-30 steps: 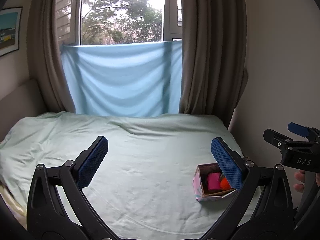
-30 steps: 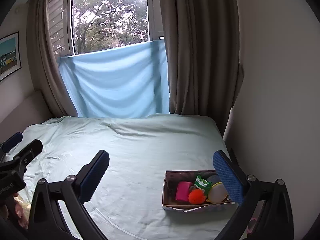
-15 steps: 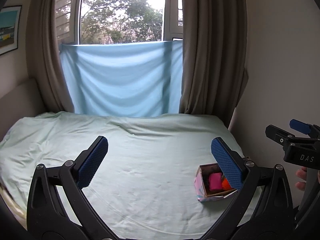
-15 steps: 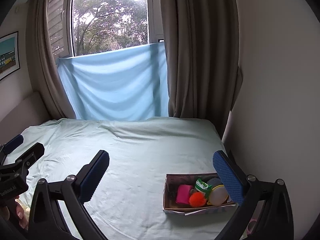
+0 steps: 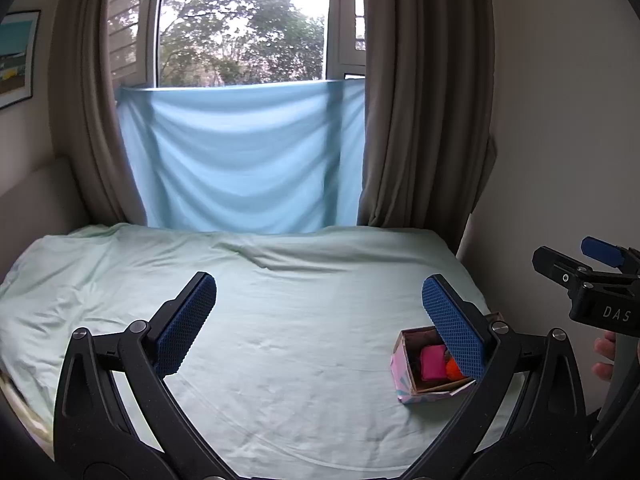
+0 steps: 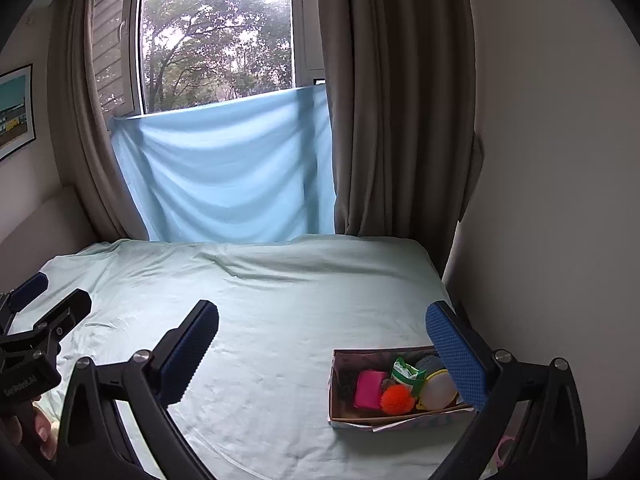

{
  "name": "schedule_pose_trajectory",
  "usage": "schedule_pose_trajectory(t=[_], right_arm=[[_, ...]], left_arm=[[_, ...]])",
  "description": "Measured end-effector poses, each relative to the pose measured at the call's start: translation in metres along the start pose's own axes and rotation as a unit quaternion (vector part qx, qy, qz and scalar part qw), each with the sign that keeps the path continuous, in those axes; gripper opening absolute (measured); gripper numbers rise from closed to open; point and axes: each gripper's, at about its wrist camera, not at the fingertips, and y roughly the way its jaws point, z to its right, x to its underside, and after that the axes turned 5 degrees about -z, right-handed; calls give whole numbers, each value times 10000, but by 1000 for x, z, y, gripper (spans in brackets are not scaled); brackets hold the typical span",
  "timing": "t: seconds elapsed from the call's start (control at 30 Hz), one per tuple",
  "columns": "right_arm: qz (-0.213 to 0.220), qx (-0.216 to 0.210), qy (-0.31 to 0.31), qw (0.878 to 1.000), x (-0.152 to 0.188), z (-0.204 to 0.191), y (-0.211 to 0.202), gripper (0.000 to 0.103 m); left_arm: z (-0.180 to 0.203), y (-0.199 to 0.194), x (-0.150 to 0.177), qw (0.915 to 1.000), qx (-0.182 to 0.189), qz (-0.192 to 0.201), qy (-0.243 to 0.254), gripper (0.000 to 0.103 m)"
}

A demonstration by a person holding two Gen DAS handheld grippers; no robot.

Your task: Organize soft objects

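A small cardboard box [image 6: 344, 416] [image 5: 402, 376] sits on the pale green bed sheet at the near right. It holds several soft things: a pink block [image 6: 368, 390] [image 5: 433, 362], an orange fuzzy ball [image 6: 396, 398] [image 5: 453, 369], a green packet [image 6: 406, 374] and a grey-and-yellow round pad [image 6: 436, 390]. My left gripper [image 5: 320, 326] is open and empty above the sheet, left of the box. My right gripper [image 6: 322, 354] is open and empty, with its right finger in front of the box's right end.
The bed sheet [image 5: 280, 300] fills the foreground. A light blue cloth [image 5: 244, 156] hangs over the window, with brown curtains [image 5: 420, 100] on both sides. A white wall [image 6: 560, 200] runs close along the right of the bed. A picture [image 5: 16, 56] hangs at left.
Both grippers have drifted slightly back and up, so the box sits a little lower and further off in each view. Both stay open and empty.
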Motion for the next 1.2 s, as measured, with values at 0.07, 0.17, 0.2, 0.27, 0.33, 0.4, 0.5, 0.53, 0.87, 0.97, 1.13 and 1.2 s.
schedule_pose_trajectory(t=[0.07,0.17,0.2,0.27,0.33,0.4,0.5,0.53,0.87,0.97,1.13,1.2], right_arm=[[5,3,17,10000,0,0,0,103],[6,18,32,10000,-2,-1,2,103],[5,22,38,10000,-1,-1,2,103],[8,31,40,10000,-2,-1,2,103],[17,44,44,10000,-2,-1,2,103],[28,57,58,10000,-3,-1,2,103],[39,87,73,9999,-3,-1,2,103],[44,91,86,9999,-3,-1,2,103],[65,92,134,9998,-5,1,4,103],[53,93,133,9999,-4,0,6,103],[44,110,128,9998,-5,0,8,103],[42,114,129,9998,-6,-1,8,103]], left_arm=[[-1,1,-1,10000,6,0,11,103],[-1,2,-2,10000,34,5,36,103],[-2,3,-2,10000,34,8,39,103],[-2,4,-2,10000,36,19,42,103],[-2,4,-3,10000,38,23,46,103],[-2,5,-3,10000,42,30,57,103],[-4,7,-5,10000,48,22,56,103],[-4,7,-5,10000,53,21,57,103],[-7,8,-5,10000,50,20,69,103],[-9,9,-6,10000,48,27,69,103],[-10,11,-8,9999,-90,67,103,103],[-9,12,-8,9998,-135,80,129,103]])
